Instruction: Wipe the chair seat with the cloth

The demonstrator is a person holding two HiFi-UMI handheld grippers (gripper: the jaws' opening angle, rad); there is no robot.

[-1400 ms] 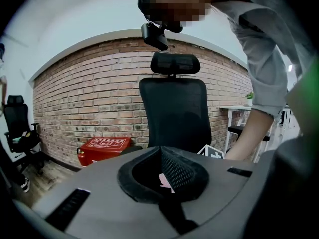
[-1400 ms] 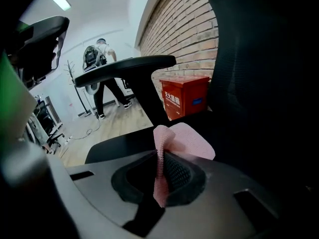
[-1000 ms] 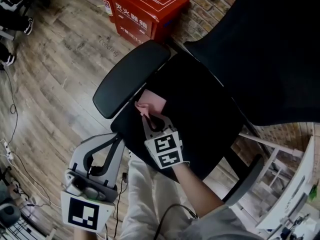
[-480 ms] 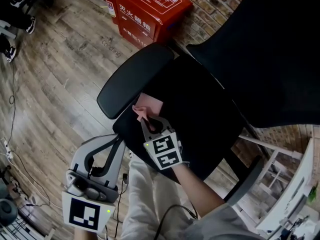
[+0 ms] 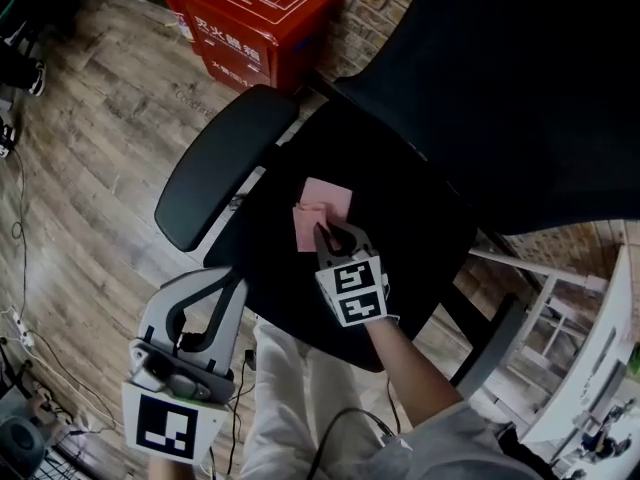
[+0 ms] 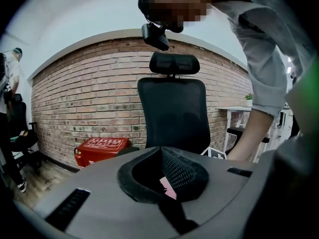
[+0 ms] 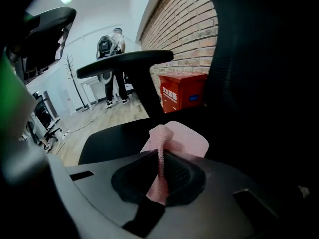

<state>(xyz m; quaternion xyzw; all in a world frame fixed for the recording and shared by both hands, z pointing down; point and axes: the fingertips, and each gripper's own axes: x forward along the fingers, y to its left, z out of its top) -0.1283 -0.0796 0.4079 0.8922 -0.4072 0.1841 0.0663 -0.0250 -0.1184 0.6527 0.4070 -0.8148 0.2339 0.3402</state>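
Observation:
A pink cloth (image 5: pixel 326 204) lies on the black chair seat (image 5: pixel 410 228), near the seat's middle. My right gripper (image 5: pixel 322 231) is shut on the cloth's near edge and holds it down on the seat. In the right gripper view the cloth (image 7: pixel 180 136) bunches up between the shut jaws of the right gripper (image 7: pixel 160 158) and fans out beyond them. My left gripper (image 5: pixel 236 277) hangs off the seat's front left edge, shut with nothing in it. In its own view the left gripper (image 6: pixel 160 152) points at the seat, and a bit of the cloth (image 6: pixel 168 187) shows through the jaw loop.
The chair's left armrest (image 5: pixel 215 163) stands left of the cloth, its tall backrest (image 5: pixel 520 88) behind, and the right armrest (image 5: pixel 492 353) at lower right. A red box (image 5: pixel 250 18) sits by the brick wall. A white rack (image 5: pixel 590 368) is at the right. A person (image 7: pixel 112 46) stands far off.
My right gripper has pushed the cloth across the seat, from beside the left armrest toward the seat's middle. The left gripper has stayed where it was.

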